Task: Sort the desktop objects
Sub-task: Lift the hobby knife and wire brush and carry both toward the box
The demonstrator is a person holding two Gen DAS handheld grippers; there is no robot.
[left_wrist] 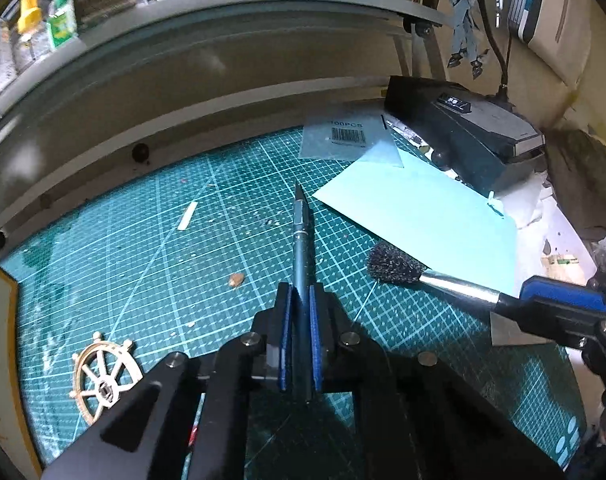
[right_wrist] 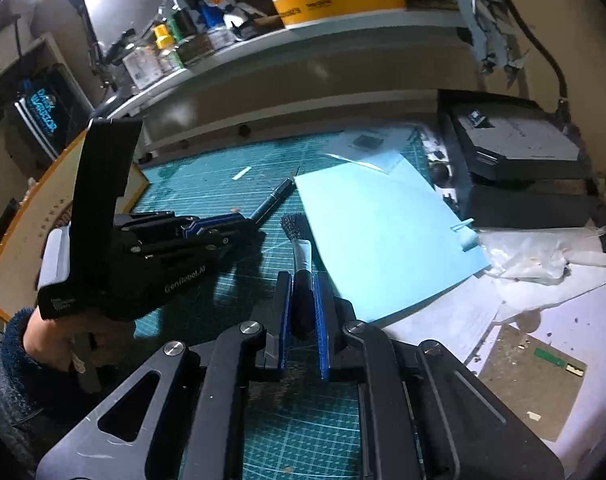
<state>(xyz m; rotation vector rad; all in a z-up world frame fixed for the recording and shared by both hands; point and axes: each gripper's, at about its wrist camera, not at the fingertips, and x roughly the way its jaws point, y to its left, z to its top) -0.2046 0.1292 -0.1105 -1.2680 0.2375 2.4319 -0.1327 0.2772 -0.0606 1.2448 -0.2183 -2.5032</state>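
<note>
**Knife in my left, brush in my right**

The craft knife [left_wrist: 301, 240] lies on the green cutting mat [left_wrist: 143, 248], its tip pointing to twelve o'clock in my left view, and my left gripper [left_wrist: 301, 300] is clamped on the rear half of its handle. I judge it light, stiff and slick: a thin metal barrel that could roll or pivot between the pads. The blade end is sharp and delicate, so the handle is the right place to hold.

My right gripper [right_wrist: 303, 296] is closed on the dark handle of the small brush [right_wrist: 301, 248], its bristles toward twelve o'clock just beside the pale blue sheet [right_wrist: 383, 240]. The brush seems light too, with soft bristles; I'd keep hold of the handle behind the metal collar.

My left view alone shows the wooden ship's wheel [left_wrist: 103, 376] at eight o'clock and a brown crumb [left_wrist: 236, 279] near the knife. My right view alone shows the person's hand [right_wrist: 59, 340] and fuzzy sleeve [right_wrist: 15, 360] carrying the left gripper, and crumpled plastic [right_wrist: 543, 252] at three o'clock.
</note>
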